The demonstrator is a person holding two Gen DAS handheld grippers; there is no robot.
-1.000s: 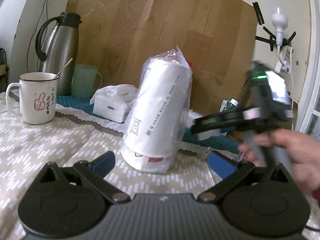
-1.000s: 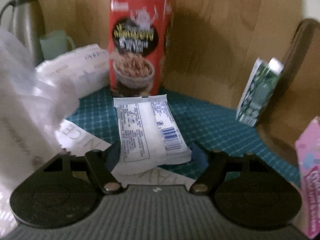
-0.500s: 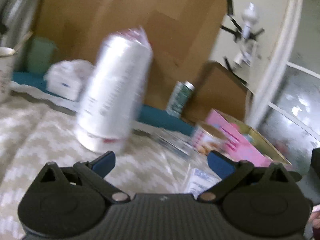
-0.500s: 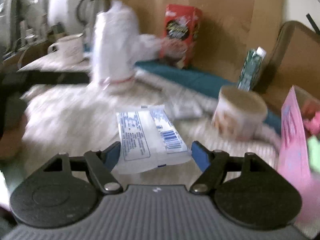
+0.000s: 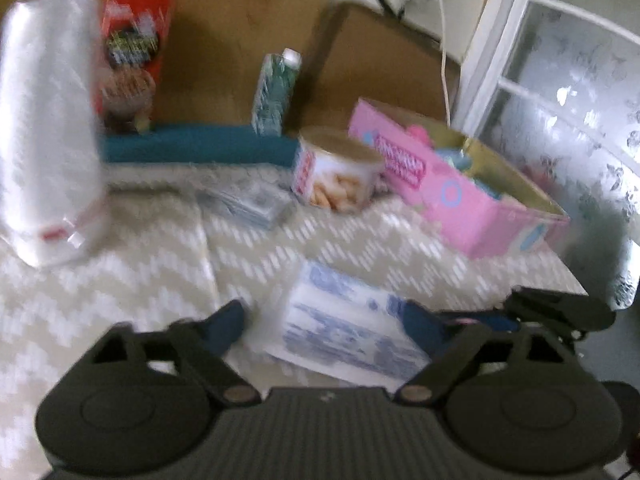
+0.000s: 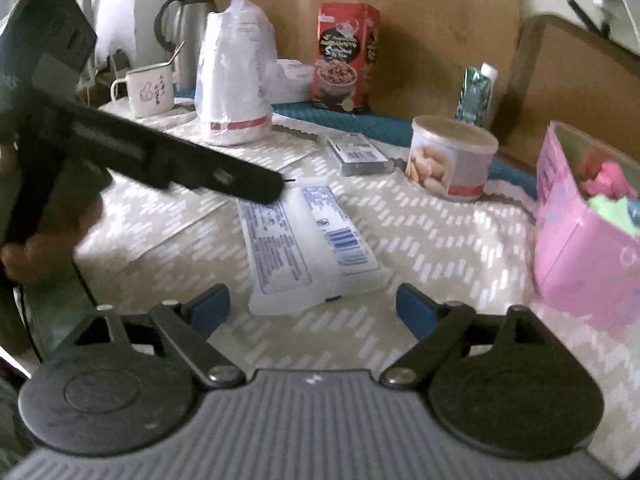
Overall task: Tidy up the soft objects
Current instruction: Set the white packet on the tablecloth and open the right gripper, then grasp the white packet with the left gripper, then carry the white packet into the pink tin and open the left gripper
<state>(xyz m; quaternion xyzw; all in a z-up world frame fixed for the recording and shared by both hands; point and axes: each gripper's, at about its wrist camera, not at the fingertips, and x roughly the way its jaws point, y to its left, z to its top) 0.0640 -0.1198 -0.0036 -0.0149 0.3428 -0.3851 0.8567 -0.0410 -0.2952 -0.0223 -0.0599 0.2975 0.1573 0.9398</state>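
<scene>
Handover is the step in hand, as I judge it: the tissue pack (image 6: 310, 246) lies flat on the worktop (image 6: 440, 240), its long axis running from near to far, barcode end tilted slightly right. The right hand-held gripper (image 6: 314, 308) has just been opening and stands released, pads clear of the pack's near end. The left hand-held gripper (image 5: 324, 324) has just been closing, the pack between its jaws, not yet pinched. Next it must clamp across the short width and carry toward the pink box (image 6: 580, 240).
</scene>
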